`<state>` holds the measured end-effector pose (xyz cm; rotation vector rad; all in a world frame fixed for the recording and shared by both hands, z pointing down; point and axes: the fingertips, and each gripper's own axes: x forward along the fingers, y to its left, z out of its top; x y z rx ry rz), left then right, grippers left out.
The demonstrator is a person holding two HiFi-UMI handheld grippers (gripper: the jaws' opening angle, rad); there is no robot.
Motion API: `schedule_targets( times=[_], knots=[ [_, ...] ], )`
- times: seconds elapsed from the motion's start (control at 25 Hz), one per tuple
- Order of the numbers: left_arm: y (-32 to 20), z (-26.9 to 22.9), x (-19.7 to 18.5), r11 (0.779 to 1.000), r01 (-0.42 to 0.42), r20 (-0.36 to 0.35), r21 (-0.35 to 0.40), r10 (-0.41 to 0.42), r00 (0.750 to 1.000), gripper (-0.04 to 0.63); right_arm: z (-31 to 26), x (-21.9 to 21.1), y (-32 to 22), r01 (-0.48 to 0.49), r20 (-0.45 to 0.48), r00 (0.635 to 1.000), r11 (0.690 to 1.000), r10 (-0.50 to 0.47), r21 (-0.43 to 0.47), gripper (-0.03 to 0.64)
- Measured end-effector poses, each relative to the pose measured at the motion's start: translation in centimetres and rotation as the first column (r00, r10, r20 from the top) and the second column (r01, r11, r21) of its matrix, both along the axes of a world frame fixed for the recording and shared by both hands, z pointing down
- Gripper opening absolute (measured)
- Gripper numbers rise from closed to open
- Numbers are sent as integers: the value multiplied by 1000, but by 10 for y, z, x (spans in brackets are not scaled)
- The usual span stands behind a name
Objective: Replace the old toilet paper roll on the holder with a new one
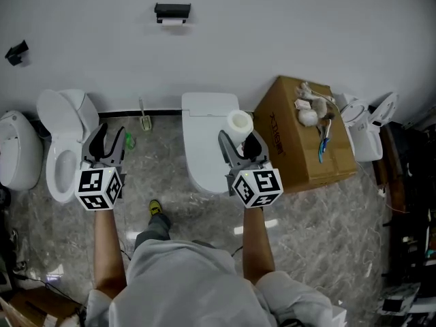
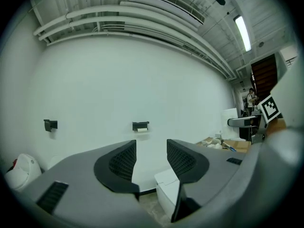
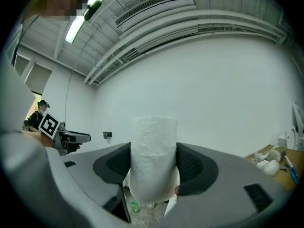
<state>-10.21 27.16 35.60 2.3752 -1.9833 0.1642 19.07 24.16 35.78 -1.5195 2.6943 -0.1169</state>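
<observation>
White TP roll (image 1: 240,122) upright, clamped in R claw (image 3: 153,163); L claw (image 2: 151,158) wide, empty.

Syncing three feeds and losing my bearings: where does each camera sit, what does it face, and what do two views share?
Head view: on the person's head, looking steeply down at floor and toilets; both forearms, left gripper, right gripper show.
Left gripper view: on that gripper, looking level along its open, empty jaws at the wall holder.
Right gripper view: on that gripper, looking along jaws shut on the new roll toward the wall.
Shared: head and left gripper views both show the holder; head and right, the roll.
</observation>
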Motion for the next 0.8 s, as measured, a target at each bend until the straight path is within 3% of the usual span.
schedule_targets(
  times=[0.44, 0.8],
  knots=[
    [-124, -22, -104, 997, -74, -24, 8, 74, 997, 201, -31, -96, -104, -69, -23, 997, 997, 70, 21, 284],
    [-195, -23, -118, 988, -153, -22, 6, 153, 988, 206, -37, -117, -161, -116, -37, 992, 993, 117, 28, 282]
  ],
)
